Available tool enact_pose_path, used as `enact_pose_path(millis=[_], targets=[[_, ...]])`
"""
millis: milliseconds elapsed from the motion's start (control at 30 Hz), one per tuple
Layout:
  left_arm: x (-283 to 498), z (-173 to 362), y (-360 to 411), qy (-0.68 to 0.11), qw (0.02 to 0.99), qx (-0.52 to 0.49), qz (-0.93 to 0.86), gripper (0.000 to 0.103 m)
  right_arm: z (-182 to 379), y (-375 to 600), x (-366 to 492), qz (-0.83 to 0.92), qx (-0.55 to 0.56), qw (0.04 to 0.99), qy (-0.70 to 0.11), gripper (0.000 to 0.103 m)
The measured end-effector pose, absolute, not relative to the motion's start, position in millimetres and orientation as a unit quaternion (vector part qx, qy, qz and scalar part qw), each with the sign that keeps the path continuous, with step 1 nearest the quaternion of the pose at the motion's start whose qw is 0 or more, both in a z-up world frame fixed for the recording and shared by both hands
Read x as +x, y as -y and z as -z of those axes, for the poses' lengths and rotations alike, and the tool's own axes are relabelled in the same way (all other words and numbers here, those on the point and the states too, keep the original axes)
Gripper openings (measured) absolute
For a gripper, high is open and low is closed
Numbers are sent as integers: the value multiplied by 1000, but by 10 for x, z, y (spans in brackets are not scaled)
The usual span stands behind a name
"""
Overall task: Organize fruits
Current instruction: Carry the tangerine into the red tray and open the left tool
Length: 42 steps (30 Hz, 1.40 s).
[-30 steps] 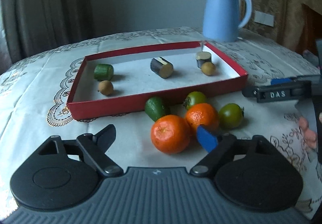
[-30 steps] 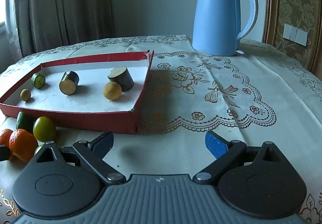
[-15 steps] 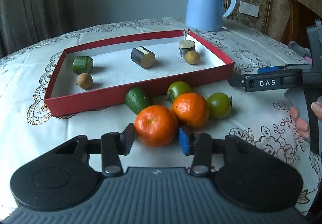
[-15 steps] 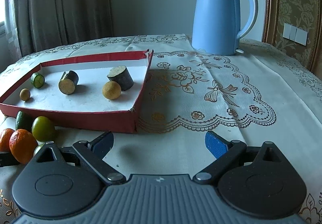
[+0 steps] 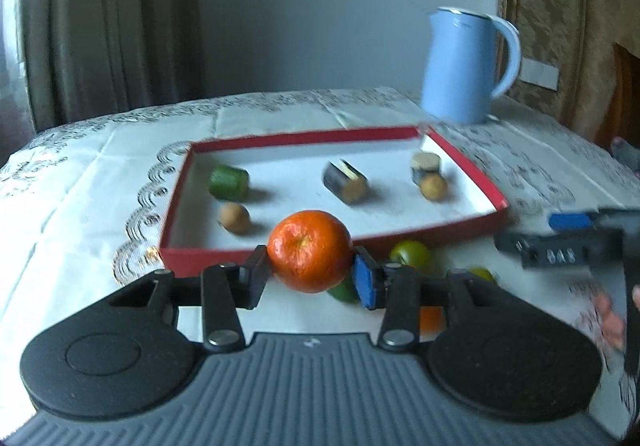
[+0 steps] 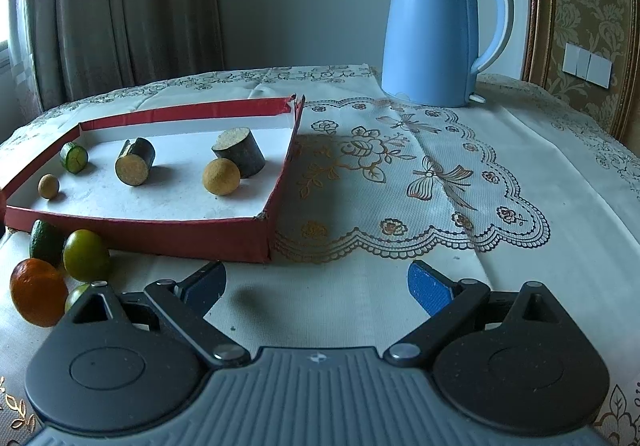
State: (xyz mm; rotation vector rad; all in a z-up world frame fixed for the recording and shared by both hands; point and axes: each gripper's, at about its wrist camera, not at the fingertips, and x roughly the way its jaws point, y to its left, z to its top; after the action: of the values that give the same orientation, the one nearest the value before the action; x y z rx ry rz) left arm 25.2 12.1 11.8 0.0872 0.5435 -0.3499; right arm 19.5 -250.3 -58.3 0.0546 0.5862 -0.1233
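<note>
My left gripper (image 5: 310, 278) is shut on an orange mandarin (image 5: 310, 250) and holds it above the tablecloth, in front of the red tray (image 5: 332, 236). The tray holds a cucumber piece (image 5: 229, 182), two dark cut pieces (image 5: 345, 181) and two small brown fruits (image 5: 234, 217). On the cloth before the tray lie a second mandarin (image 6: 38, 292), a green tomato (image 6: 86, 254), an avocado (image 6: 45, 242) and another green fruit, partly hidden. My right gripper (image 6: 316, 286) is open and empty, low over the cloth to the right of the fruits.
A blue kettle (image 6: 434, 29) stands at the back right of the table, beyond the tray's right corner. A lace-patterned cloth (image 6: 420, 181) covers the table. Curtains hang behind on the left and a chair back rises at the far right.
My left gripper closed on the near mandarin and lifted it off the cloth toward the tray. The right gripper has stayed in place, still open.
</note>
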Motion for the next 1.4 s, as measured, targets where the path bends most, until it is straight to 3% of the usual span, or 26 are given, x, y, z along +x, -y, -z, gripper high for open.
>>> enact_pose_path(millis=[567,1400], targets=[[1261,-24,24,-308,942,39,129,41,592,2516,207,64,31,953,-293,98],[1358,161,131,-328,932,46,144,42,598,2523,213,63,33,953,-296,98]])
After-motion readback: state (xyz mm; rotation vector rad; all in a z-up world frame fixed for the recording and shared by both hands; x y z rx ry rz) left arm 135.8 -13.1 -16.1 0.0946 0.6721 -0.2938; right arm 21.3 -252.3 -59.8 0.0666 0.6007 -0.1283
